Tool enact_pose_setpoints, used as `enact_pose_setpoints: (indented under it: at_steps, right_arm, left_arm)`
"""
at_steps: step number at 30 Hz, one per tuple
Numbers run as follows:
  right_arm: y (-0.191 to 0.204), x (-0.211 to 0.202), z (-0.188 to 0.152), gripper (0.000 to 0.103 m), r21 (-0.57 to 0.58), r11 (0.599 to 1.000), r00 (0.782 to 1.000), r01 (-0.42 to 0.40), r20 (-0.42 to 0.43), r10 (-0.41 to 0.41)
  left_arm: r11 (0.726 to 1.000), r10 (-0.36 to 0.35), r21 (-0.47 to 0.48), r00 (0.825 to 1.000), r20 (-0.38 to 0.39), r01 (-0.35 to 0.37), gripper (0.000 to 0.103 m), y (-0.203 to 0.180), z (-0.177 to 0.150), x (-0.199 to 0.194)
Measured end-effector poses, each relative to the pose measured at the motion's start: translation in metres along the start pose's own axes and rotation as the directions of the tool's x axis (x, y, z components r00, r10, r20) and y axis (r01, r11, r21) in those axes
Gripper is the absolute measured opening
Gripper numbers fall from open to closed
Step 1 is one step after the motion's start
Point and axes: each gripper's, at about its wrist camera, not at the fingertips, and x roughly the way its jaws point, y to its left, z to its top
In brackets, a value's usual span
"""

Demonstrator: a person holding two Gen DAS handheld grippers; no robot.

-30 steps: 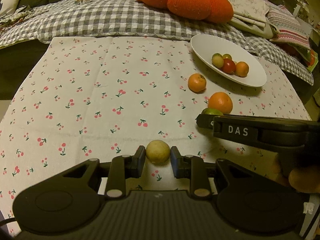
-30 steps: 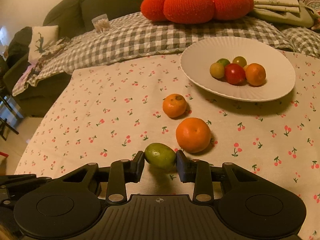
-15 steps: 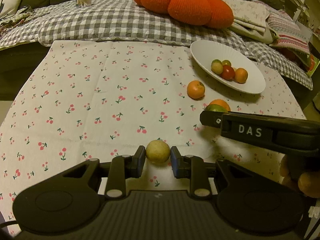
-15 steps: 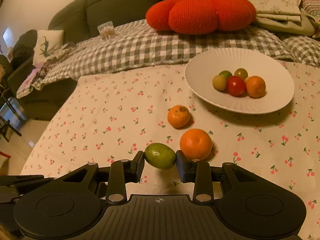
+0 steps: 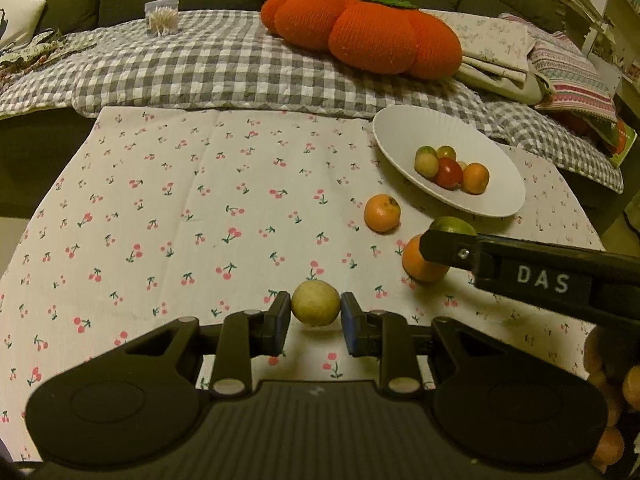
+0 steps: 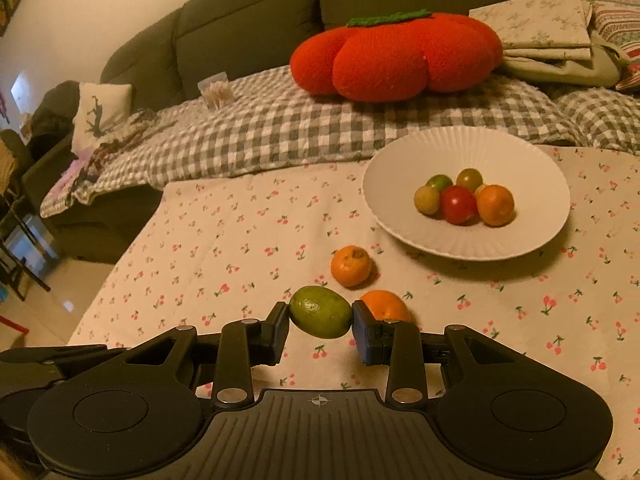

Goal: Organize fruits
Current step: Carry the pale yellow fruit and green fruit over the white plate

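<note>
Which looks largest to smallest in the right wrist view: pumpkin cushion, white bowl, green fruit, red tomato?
1. Pumpkin cushion and white bowl: alike in width, unranked.
2. Green fruit, though it is nearest the camera.
3. Red tomato.

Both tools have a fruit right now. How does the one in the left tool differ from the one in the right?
The yellow fruit in the left tool is pale, dull and nearly round; the green fruit in the right tool is glossy and oval, lying sideways. The green fruit spans a wider gap between the fingers than the yellow one. Both are clamped and neither is yet in the white plate.
</note>
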Motion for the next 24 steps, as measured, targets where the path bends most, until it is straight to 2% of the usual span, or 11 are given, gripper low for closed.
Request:
enact_pose_setpoints:
  at_steps: [24]
  right_arm:
    - [-0.036,-0.02,0.027,0.033,0.085,0.996,0.998,0.014,0.056,-0.019]
  left_arm:
    - [0.994,-0.02,0.107,0.996,0.089,0.011,0.025,-0.04,0.04,0.015]
